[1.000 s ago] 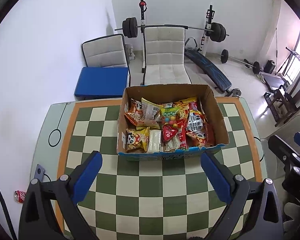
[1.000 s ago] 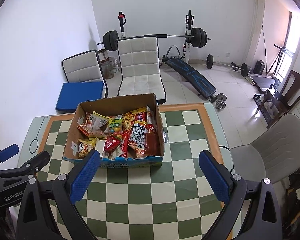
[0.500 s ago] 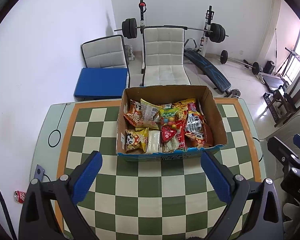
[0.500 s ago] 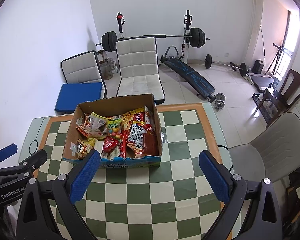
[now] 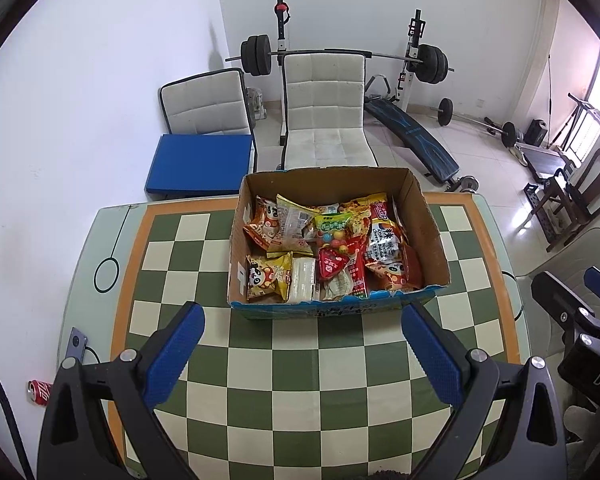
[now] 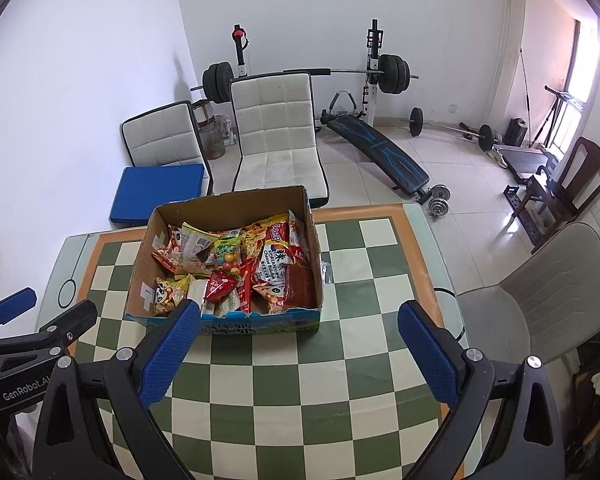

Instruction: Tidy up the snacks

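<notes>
You face white walls, a pale tiled floor (image 6: 440, 168), two white padded chairs (image 5: 324, 116), a barbell rack (image 6: 374, 72), and a bright window (image 6: 580, 64) on your right.

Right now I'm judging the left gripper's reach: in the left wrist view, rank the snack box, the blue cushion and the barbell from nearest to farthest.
From the open left gripper:
1. Snack box, just ahead on the checkered table, slightly right of centre.
2. Blue cushion, beyond the table's far edge, ahead to the left.
3. Barbell, on its rack by the back wall.
</notes>
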